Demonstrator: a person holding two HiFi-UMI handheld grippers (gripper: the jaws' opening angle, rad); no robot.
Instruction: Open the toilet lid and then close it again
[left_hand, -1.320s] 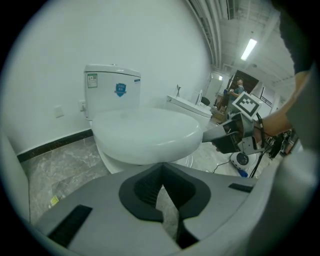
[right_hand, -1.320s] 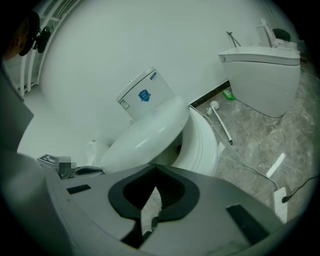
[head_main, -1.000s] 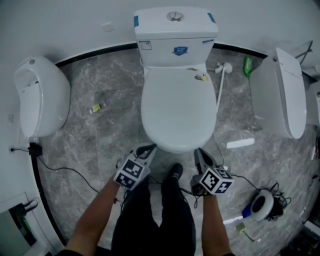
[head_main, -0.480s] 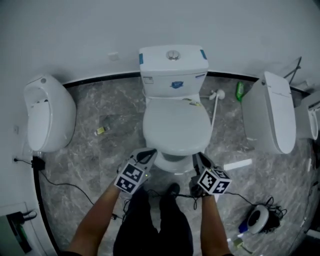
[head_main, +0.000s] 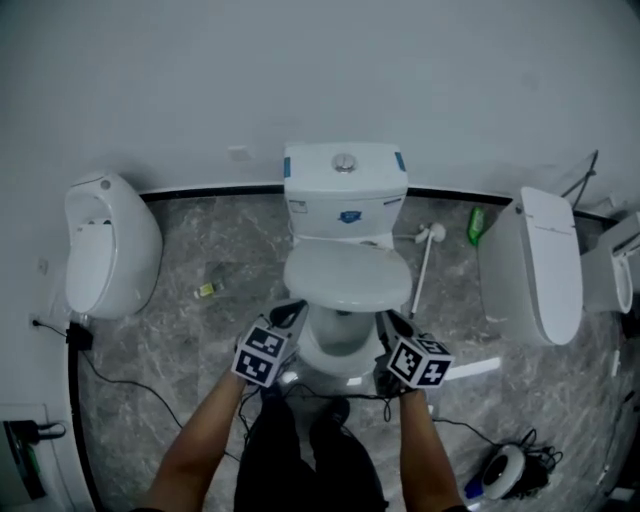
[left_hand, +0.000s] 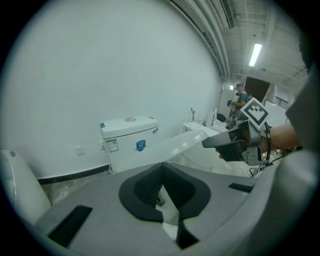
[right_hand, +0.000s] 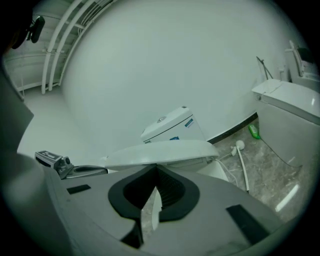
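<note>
A big white wall (head_main: 320, 70) stands behind everything, and the floor (head_main: 200, 250) is grey stone. In the middle is a white toilet (head_main: 345, 185) with its tank against the wall. A second toilet (head_main: 540, 265) sits at the right. A white urinal (head_main: 105, 245) hangs at the left.

The toilet lid (head_main: 347, 277) is lifted part way up. It tilts over the open bowl (head_main: 340, 335), with its back end by the tank.

The person holds both grippers at the front of the lid. The left gripper (head_main: 293, 310) is under the lid's left front edge. Its jaws are clenched tight with nothing between them. The right gripper (head_main: 391, 322) is under the right front edge. Its jaws are clenched too and hold nothing. In both gripper views the lid's edge lies right over the jaw tips.

A toilet brush (head_main: 425, 255) lies on the floor just right of the toilet. A small green bottle (head_main: 475, 225) stands near the wall.
</note>
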